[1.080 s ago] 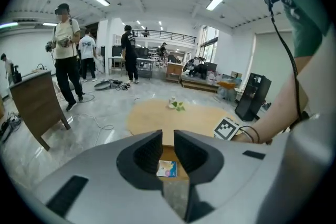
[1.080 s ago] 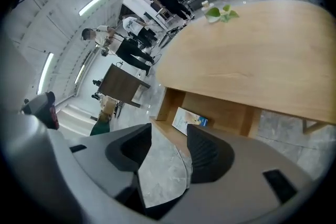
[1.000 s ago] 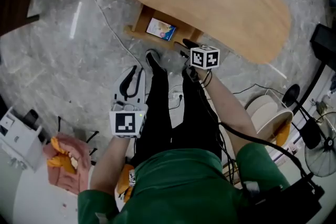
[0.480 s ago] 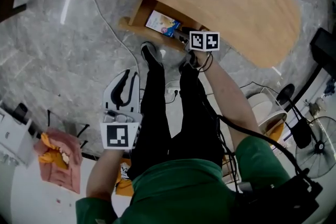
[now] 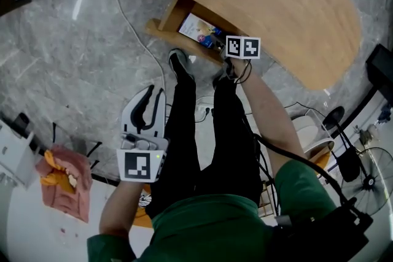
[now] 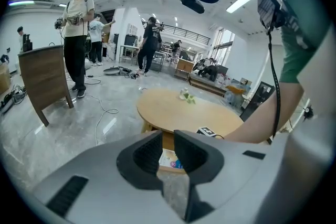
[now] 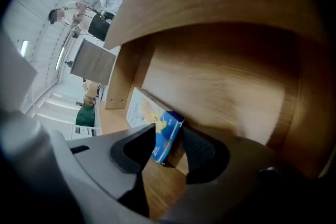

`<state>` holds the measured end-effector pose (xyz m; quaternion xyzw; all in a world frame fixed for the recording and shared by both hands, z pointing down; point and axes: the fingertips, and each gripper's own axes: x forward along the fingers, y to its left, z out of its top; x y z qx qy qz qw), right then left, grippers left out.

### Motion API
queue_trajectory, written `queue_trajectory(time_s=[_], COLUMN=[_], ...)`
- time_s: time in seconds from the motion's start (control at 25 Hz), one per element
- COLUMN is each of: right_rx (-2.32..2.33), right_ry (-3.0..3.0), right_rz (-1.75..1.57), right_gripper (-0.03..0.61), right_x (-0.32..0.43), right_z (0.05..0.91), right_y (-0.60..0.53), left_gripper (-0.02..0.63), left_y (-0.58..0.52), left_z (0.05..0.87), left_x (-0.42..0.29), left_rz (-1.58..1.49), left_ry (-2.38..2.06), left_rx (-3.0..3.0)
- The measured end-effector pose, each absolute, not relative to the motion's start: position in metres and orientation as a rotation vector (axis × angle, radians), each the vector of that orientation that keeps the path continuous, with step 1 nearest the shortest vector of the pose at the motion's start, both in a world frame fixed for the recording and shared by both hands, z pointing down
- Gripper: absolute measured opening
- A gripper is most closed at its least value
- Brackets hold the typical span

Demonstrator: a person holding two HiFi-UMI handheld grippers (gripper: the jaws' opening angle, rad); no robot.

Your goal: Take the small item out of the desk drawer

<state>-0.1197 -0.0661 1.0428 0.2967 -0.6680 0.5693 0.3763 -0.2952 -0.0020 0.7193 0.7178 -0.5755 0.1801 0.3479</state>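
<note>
One blue box (image 7: 155, 122) in the desk drawer (image 5: 162, 26); right gripper (image 7: 168, 138) closing round it, not yet pinching; left gripper (image 6: 167, 140) slightly parted, empty.

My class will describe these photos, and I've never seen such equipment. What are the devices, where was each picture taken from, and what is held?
A person holds a two-jaw gripper in each hand; the marker cubes belong to them. The head view looks down from a camera on the person's head; each gripper view looks along that gripper's jaws. The right gripper reaches into the drawer under the table; its jaws are closing around a blue box, with a gap on one side, so nothing is gripped yet. The left gripper hangs empty, jaws apart. A small plant stands on the table.
</note>
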Motion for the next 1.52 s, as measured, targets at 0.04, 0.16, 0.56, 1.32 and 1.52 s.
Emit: queue_trajectory(time_s=[0.04, 0.16, 0.56, 1.32, 1.52], right_rx=[0.762, 0.773, 0.811, 0.985, 1.117], right_ry=[-1.709, -1.719, -1.847, -2.008, -1.984], right_rz=[1.447, 1.438, 1.418, 1.546, 1.597], right_gripper=[0.167, 0.133, 0.061, 0.06, 0.061], right_x=[-0.119, -0.119, -0.121, -0.056, 0.001], right_z=[1.046, 1.049, 1.02, 0.883, 0.868], right_y=[-0.067, -0.068, -0.07, -0.114, -0.153], left_gripper=[0.081, 0.08, 0.081, 0.08, 0.081], left_y=[0.0, 0.003, 0.001, -0.023, -0.02], left_z=[0.723, 0.729, 0.73, 0.661, 0.653], left_x=[-0.297, -0.299, -0.285, -0.234, -0.212], left_rz=[0.474, 0.482, 0.489, 0.452, 0.47], left_ry=[-1.49, -1.488, -1.466, -1.451, -1.437], left_rx=[1.853, 1.842, 1.846, 2.026, 2.025])
